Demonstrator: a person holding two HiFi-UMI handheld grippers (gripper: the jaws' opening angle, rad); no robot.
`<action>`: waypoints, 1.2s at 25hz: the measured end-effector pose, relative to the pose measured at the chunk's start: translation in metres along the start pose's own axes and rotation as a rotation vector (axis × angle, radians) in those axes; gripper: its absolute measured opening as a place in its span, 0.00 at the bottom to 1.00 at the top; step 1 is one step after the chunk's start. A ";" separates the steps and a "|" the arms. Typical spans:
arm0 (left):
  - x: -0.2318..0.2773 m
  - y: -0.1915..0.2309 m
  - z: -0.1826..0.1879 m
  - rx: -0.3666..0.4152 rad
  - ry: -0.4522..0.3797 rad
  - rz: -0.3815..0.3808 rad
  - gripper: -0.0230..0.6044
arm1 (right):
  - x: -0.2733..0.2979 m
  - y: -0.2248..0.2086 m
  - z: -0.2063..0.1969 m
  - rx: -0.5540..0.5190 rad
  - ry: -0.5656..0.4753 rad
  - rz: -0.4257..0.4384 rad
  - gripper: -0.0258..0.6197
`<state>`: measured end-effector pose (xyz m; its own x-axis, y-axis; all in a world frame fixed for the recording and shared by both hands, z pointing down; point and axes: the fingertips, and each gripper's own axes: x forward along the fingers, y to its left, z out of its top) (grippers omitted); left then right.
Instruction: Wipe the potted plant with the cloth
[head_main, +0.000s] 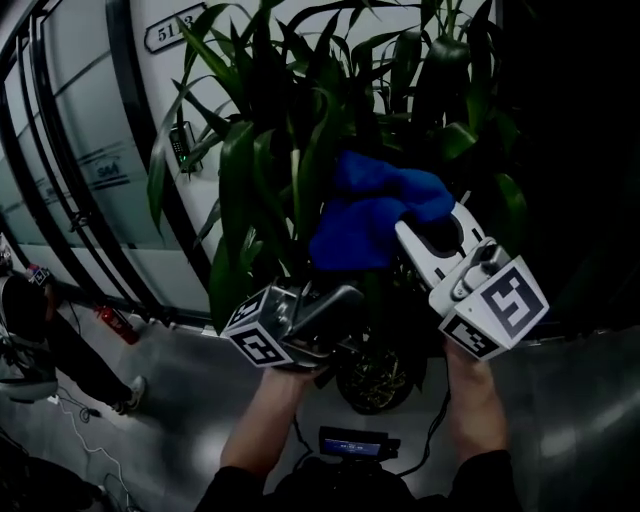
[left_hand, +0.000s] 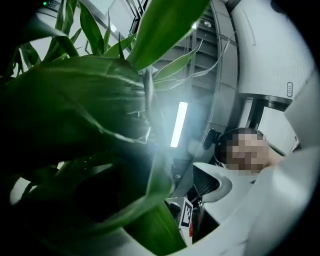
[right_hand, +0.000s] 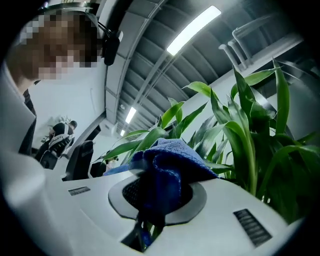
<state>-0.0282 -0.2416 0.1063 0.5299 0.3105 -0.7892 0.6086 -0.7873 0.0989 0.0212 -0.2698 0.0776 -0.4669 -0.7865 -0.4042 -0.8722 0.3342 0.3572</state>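
Two grippers meet a potted plant (head_main: 330, 120) in the head view, the left gripper (head_main: 335, 300) low by the stems and the right gripper (head_main: 405, 232) pressing a bunched blue cloth (head_main: 370, 215) against long, glossy, strap-shaped leaves that rise upright from a dark round pot (head_main: 375, 378). Left gripper view: its white jaws stand apart with a broad smooth leaf (left_hand: 155, 220) between them. Right gripper view: its jaws clamp the fuzzy cloth in a soft lump, with pointed leaves fanning upward behind
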 end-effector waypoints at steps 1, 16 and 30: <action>0.000 -0.002 0.000 -0.005 -0.005 -0.010 0.74 | -0.001 0.005 -0.005 -0.002 0.016 0.015 0.15; -0.010 -0.001 0.010 -0.090 -0.108 -0.049 0.74 | -0.033 0.057 -0.038 0.026 0.101 0.168 0.15; -0.011 -0.004 0.003 -0.073 -0.104 -0.045 0.74 | -0.101 0.092 -0.040 -0.049 0.202 0.253 0.15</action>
<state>-0.0380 -0.2433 0.1124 0.4388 0.2848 -0.8522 0.6737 -0.7319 0.1023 -0.0056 -0.1802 0.1847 -0.6250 -0.7707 -0.1238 -0.7221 0.5107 0.4667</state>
